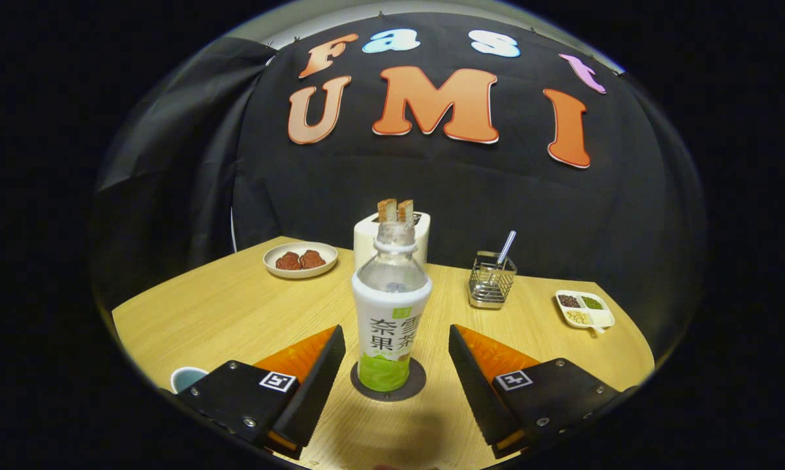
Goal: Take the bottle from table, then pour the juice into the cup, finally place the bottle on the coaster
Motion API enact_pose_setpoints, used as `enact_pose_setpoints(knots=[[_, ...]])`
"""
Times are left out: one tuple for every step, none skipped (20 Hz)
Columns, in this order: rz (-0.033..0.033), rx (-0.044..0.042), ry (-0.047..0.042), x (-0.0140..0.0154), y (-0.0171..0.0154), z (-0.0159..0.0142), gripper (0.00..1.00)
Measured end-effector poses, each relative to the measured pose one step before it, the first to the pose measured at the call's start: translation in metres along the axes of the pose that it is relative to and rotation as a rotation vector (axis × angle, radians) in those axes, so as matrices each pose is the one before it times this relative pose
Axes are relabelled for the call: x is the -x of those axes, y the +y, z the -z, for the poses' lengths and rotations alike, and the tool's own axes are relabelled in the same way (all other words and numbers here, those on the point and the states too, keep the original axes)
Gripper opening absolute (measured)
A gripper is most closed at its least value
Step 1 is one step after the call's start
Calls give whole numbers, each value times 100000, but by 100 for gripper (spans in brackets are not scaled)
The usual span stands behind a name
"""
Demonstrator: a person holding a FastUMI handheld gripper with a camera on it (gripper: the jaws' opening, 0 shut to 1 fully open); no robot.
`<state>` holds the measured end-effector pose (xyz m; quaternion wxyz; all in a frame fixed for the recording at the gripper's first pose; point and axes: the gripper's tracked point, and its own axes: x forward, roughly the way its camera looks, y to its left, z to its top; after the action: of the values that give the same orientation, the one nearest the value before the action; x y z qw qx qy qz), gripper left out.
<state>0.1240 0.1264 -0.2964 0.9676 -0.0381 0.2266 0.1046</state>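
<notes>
Gripper view: fingers [392, 356] apart, flanking bottle [391, 313]

The hand-held gripper [392, 365] has black screwed housings, orange-sided black fingers [320, 378] and square black-and-white markers.

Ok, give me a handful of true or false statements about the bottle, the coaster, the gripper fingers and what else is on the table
1. The bottle stands upright on the coaster. True.
2. The gripper is shut on the bottle. False: its fingers are spread, apart from the bottle.
3. The bottle wears a cap. False: its neck is open.
4. The toaster behind the bottle holds two bread slices. True.
5. The cup stands beside the wire basket. False: it is near the left finger.
</notes>
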Motion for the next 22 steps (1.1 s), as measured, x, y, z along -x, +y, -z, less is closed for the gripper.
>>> enact_pose_setpoints(knots=[[341,-1181,-2887,1276,-402,-1188,95],[157,-1170,-2237,1326,-305,-1167,95],[-658,-1294,-1426,1449,12,-1014,95],[-1322,-1210,-1563,1472,208,-1150,95],[-798,-415,-2245,1550,58,-1302,95],[249,746,-2085,1443,-110,-1333,95],[329,1107,-2479,1388,-165,-1318,95],[317,984,-2534,1419,69,-1454,95],[261,490,-2463,1421,144,-1502,95],[-463,623,-2389,1304,312,-1451,95],[-201,422,-2606,1327,315,-1561,95],[-1138,771,-2798,1220,405,-1592,95],[-1106,518,-2426,1318,419,-1475,95],[-1689,246,-2645,1204,479,-1422,95],[-1817,155,-2006,1019,556,-1047,95],[-1053,145,-924,871,320,-875,95],[-141,-382,-1195,682,-101,-883,95],[980,-1009,-1115,590,-294,-766,95],[633,-1670,-1278,429,-278,-772,95],[457,-1712,-1135,564,-270,-725,95],[449,-1609,-1151,452,-465,-730,95],[548,-578,-1017,480,-446,-716,95]])
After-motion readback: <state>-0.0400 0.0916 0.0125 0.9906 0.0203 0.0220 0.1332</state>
